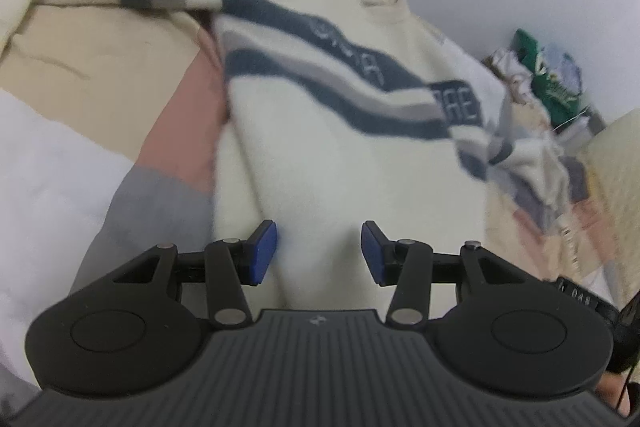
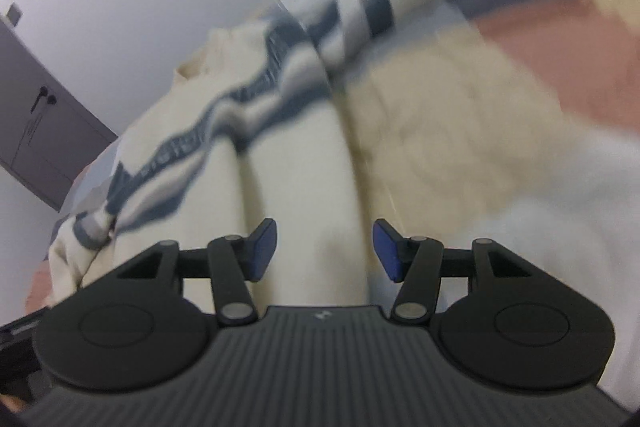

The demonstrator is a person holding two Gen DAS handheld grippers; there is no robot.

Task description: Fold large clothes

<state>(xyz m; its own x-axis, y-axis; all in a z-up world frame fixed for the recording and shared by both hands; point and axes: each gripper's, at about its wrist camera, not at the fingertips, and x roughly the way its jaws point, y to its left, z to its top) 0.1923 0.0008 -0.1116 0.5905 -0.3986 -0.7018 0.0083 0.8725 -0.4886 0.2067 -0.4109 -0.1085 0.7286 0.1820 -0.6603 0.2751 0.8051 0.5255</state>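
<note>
Left wrist view: both my left gripper (image 1: pixel 319 253) and right gripper (image 2: pixel 324 249) gape empty over the sweater (image 1: pixel 320 147), so blurred aim may pinch one layer only

We see a large cream fleece sweater with navy and grey chest stripes (image 1: pixel 304 131) spread front-up across a patchwork bedcover, its ribbed collar at the far end near the wall. White lettering runs along the dark band but is too blurred to read. One striped sleeve is folded inward across the chest, the other bunched at the side. In the right wrist view the same sweater (image 2: pixel 308 171) lies in soft lengthwise ridges, its hem nearest us.
</note>
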